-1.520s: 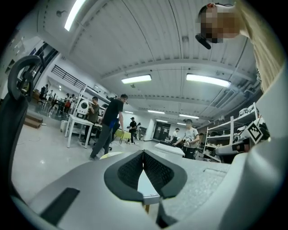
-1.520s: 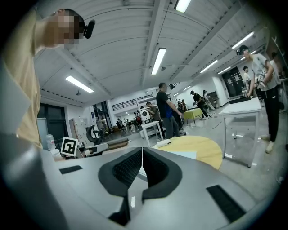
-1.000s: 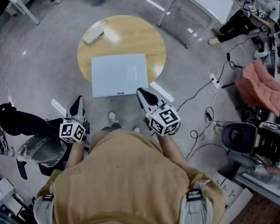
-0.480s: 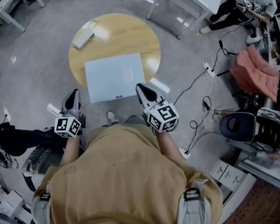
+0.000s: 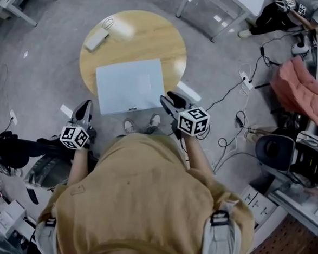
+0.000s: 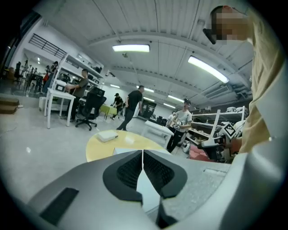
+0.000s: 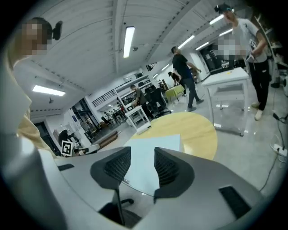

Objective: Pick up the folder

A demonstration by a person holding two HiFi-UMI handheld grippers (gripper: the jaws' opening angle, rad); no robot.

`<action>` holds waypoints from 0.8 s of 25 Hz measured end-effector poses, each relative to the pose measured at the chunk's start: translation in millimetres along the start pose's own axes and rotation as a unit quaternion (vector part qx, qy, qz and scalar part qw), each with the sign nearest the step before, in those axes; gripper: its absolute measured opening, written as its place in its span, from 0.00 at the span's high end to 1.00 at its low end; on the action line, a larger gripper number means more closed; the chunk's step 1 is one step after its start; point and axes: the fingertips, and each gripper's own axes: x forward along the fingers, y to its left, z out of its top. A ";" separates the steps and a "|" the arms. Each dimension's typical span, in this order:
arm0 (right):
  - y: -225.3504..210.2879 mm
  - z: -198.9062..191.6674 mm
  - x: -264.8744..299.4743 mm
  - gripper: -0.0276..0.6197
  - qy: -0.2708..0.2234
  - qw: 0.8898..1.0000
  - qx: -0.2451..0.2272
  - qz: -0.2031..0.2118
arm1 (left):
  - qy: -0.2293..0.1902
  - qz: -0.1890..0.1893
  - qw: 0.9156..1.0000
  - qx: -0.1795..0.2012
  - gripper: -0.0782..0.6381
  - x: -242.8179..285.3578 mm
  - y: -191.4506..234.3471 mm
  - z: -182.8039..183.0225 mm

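Note:
The folder (image 5: 130,86) is a flat pale-blue rectangle lying on the round wooden table (image 5: 154,34), overhanging its near edge. My right gripper (image 5: 172,101) hovers just off the folder's near right corner; its jaws are opening, with nothing between them. In the right gripper view the folder (image 7: 153,143) shows beyond the gap of that gripper (image 7: 142,155). My left gripper (image 5: 85,108) hangs left of the folder's near left corner, apart from it, shut and empty. Its closed jaws (image 6: 142,155) point at the folder (image 6: 122,150) and table (image 6: 101,146).
A white device with a cable (image 5: 97,38) lies on the table's far left. A white desk (image 5: 233,4) stands beyond, a power strip and cables (image 5: 243,81) lie on the floor right, and a black chair (image 5: 16,152) stands at left. People stand in the background.
The right gripper has come forward and down to the folder's near right corner and its jaws have parted. The left gripper has edged forward, still shut.

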 end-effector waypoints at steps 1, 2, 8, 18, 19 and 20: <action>-10.3 -7.9 3.8 0.71 0.015 1.000 0.011 0.005 | 0.020 -0.007 1.000 -0.010 0.88 2.0 5.2 -11.8; -19.6 -17.7 8.4 0.68 0.032 0.999 0.023 0.011 | 0.040 -0.012 0.999 -0.026 0.88 3.2 11.5 -24.4; -62.3 -73.1 27.0 0.50 0.078 0.978 0.180 0.064 | 0.098 -0.026 0.981 -0.168 0.50 10.6 38.9 -81.8; -86.6 -130.0 47.7 0.43 0.134 0.935 0.315 0.089 | 0.176 -0.091 0.916 -0.348 0.30 23.1 37.8 -143.3; -84.3 -132.5 49.9 0.43 0.135 0.931 0.325 0.098 | 0.161 -0.132 0.900 -0.383 0.30 30.9 22.4 -138.2; -79.9 -134.7 51.9 0.43 0.140 0.927 0.332 0.108 | 0.153 -0.164 0.885 -0.408 0.30 37.0 9.2 -134.6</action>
